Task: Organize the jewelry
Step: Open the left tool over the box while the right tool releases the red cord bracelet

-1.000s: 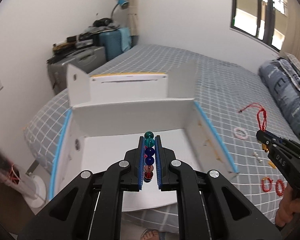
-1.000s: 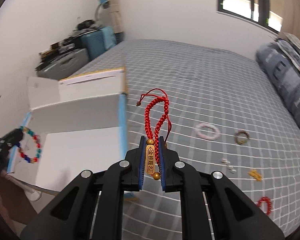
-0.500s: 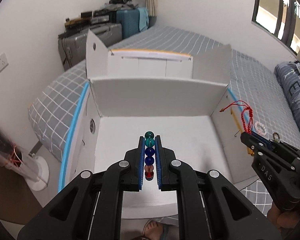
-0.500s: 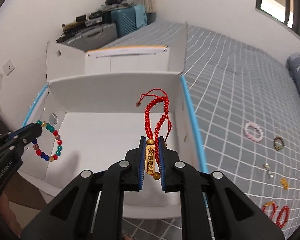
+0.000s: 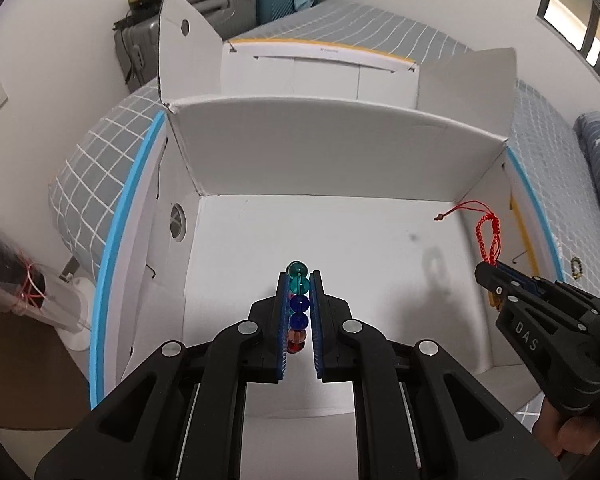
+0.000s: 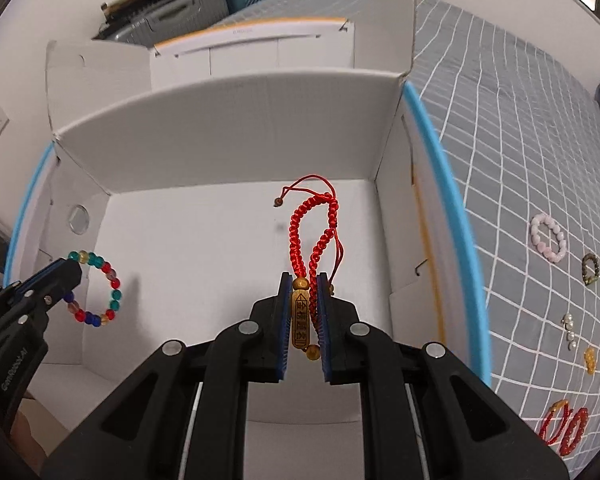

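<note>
My left gripper point(image 5: 299, 280) is shut on a bracelet of coloured glass beads point(image 5: 299, 304), held edge-on over the white floor of an open cardboard box point(image 5: 332, 168). In the right wrist view the same beaded bracelet point(image 6: 96, 288) hangs as a ring from the left gripper point(image 6: 70, 270) at the box's left side. My right gripper point(image 6: 303, 284) is shut on the gold charm of a red braided cord bracelet point(image 6: 314, 236), whose loop reaches forward above the box floor. The left wrist view shows that right gripper point(image 5: 486, 272) and the red cord point(image 5: 488, 236) near the box's right wall.
The box point(image 6: 236, 120) has blue-edged side flaps and stands on a grey checked bed point(image 6: 520, 128). On the bed to the right lie a pink bead bracelet point(image 6: 548, 238), a dark ring point(image 6: 590, 268), small pearl and gold pieces point(image 6: 570, 328) and red bracelets point(image 6: 564, 430). Suitcases point(image 5: 228, 4) stand behind.
Both grippers have come forward and down over the box, each keeping its bracelet. The box floor now fills both views, and the right gripper has moved in from the bed.
</note>
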A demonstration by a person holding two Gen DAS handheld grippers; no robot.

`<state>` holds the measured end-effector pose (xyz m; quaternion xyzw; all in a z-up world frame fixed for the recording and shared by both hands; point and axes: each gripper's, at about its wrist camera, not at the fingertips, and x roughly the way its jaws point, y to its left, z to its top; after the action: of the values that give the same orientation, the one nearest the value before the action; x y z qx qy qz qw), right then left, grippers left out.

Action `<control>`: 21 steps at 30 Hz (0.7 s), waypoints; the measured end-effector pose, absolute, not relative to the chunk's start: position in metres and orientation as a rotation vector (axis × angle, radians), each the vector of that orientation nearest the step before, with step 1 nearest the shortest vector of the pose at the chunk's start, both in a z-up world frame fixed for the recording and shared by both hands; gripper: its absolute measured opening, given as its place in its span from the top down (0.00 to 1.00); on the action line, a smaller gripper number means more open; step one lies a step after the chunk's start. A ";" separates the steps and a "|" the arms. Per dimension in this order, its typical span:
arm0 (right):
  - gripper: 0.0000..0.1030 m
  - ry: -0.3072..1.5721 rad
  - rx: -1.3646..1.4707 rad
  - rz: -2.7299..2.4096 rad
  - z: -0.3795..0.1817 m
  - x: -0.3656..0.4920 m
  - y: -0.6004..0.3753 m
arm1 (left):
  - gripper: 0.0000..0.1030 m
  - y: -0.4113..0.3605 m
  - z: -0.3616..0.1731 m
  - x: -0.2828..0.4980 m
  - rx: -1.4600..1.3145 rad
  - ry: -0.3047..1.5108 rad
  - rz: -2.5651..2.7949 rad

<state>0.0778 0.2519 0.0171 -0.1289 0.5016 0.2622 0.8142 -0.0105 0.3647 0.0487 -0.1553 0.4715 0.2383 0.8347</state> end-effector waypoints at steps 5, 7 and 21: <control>0.89 1.097 -0.296 0.570 0.009 0.076 0.261 | 0.91 0.367 0.044 -0.009 -0.331 1.012 0.512; 0.89 1.095 -0.295 0.573 0.010 0.075 0.261 | 0.91 0.369 0.043 -0.009 -0.330 1.011 0.514; 0.44 1.042 -0.293 0.587 0.023 0.067 0.259 | 0.51 0.372 0.053 -0.023 -0.296 0.971 0.594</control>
<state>0.0672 0.2590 0.0228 -0.1373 0.4887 0.2753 0.8164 -0.0233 0.3719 0.0530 -0.1394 0.4580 0.2803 0.8320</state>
